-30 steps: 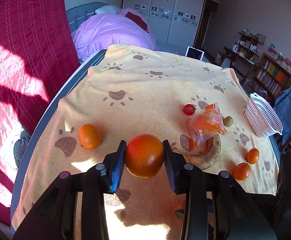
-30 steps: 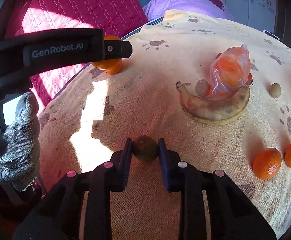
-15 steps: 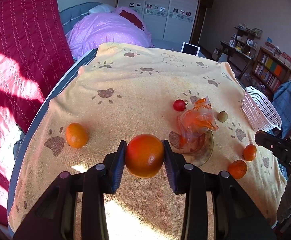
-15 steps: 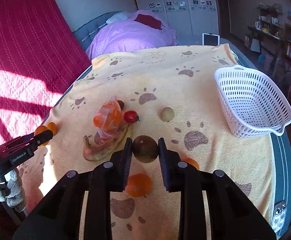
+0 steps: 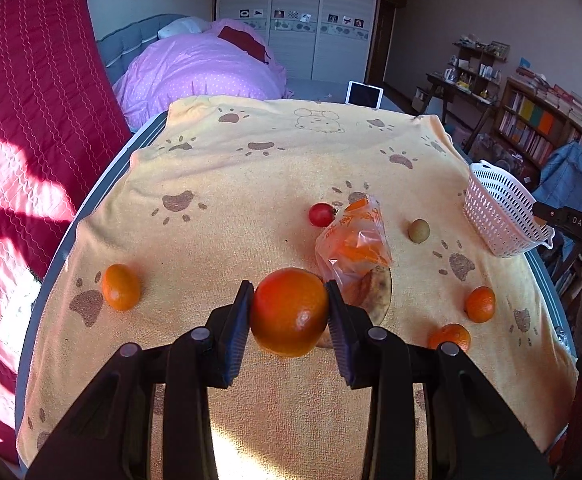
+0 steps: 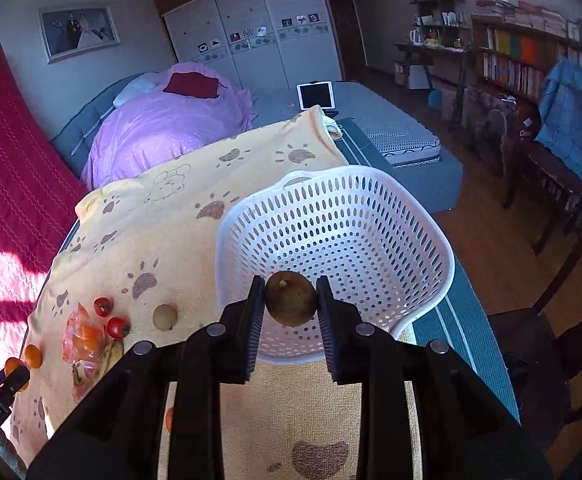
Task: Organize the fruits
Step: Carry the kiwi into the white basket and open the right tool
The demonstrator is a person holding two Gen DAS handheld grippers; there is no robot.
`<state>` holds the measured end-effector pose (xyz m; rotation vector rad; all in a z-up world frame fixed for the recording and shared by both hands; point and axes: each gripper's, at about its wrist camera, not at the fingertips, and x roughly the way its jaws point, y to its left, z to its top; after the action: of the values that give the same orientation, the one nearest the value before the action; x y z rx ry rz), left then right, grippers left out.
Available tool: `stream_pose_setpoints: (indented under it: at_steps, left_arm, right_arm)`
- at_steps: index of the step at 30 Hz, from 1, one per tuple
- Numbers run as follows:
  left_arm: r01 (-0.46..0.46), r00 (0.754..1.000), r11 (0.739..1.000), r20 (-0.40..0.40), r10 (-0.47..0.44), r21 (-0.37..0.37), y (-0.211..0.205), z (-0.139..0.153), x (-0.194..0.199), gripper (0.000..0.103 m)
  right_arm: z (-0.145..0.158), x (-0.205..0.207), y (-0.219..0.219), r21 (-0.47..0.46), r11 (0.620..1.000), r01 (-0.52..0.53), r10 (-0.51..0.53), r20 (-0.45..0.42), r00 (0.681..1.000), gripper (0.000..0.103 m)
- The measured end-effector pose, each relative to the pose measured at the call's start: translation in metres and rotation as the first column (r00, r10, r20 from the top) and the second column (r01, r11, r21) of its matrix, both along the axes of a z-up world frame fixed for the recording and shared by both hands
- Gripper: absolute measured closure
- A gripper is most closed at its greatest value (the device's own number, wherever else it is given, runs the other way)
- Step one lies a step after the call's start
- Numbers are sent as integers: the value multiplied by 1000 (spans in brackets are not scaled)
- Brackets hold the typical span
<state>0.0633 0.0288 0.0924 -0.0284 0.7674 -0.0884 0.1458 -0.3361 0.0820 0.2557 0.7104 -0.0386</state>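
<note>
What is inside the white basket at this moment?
Nothing visible on the white basket floor; the right gripper and its brown fruit cover part of the near side.

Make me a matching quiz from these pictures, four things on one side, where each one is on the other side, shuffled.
Things:
1. large orange
2. brown round fruit
3. white basket
4. bagged orange pieces

Places or states:
A. empty, at the table's edge
B. held in the left gripper
C. lying on the banana
D. held in the right gripper, in front of the basket

Pairs: 1-B, 2-D, 3-A, 4-C
</note>
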Motion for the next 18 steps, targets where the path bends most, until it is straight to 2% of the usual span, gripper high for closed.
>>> stream_pose_setpoints:
  at_steps: [9, 10, 13, 18]
  left_arm:
    - [25, 1000, 999, 7, -25, 26, -23, 4, 3, 66]
    - [27, 1000, 999, 7, -27, 29, -25, 5, 4, 66]
    - [33, 999, 999, 6, -33, 39, -33, 6, 6, 66]
    - [55, 998, 997, 17, -56, 61, -51, 10, 9, 66]
  right_arm:
    - [-26, 25, -33, 48, 997, 64, -62, -50, 997, 76]
    - [-25, 24, -34, 55, 996, 71, -68, -45, 997, 73]
    - [-22, 20, -34, 70, 994, 86, -86, -3, 996, 48]
    - [-23, 9, -39, 90, 987, 132, -138, 73, 988, 47]
